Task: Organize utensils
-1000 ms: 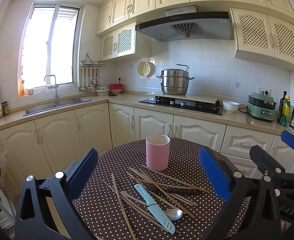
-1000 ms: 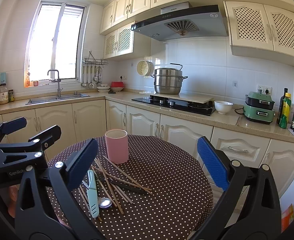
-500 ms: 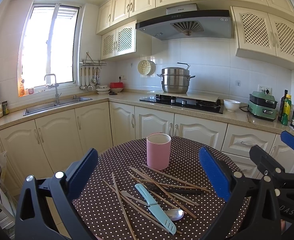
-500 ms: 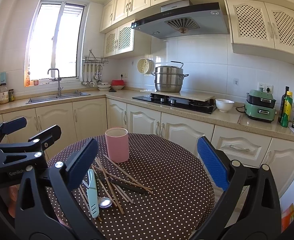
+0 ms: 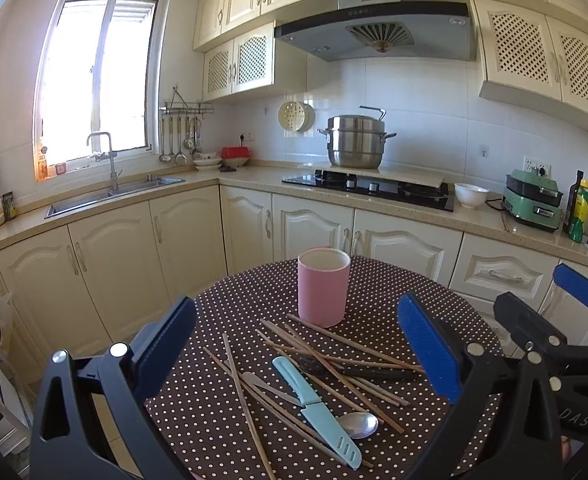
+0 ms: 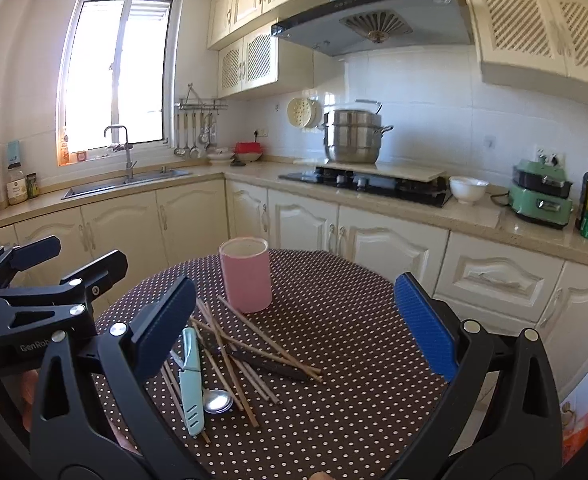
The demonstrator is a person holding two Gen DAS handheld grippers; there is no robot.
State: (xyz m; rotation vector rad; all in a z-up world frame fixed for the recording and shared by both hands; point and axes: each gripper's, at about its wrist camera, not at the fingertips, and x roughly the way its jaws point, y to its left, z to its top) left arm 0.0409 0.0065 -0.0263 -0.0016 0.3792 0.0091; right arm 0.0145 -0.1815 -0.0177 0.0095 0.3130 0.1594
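Both claws are spread wide and nothing is held or touched by either one. The left gripper (image 5: pixel 296 344) is hung above the near edge of the round table (image 5: pixel 374 280), its blue pads (image 5: pixel 424 344) far apart, with the whole utensil pile framed in the gap between them. The right gripper (image 6: pixel 294 326) is gaped just as wide, off to the right of the pile, over bare polka-dot cloth.

The utensils are all left loose on the table: a scatter of wooden chopsticks (image 5: pixel 334 354) crossed over each other, a light blue knife (image 5: pixel 318 412) laid on top, a metal spoon (image 5: pixel 358 425) with its bowl just beside the knife's blade end, and something dark-handled (image 5: pixel 358 371) buried under the sticks, can't tell what it is. A pink cup (image 5: pixel 323 286) is stood upright just behind the pile, toward the kitchen counter, and nothing can be seen sticking out of it.

In the right view a bit of a hand (image 6: pixel 28 394) can be made out under the left gripper.
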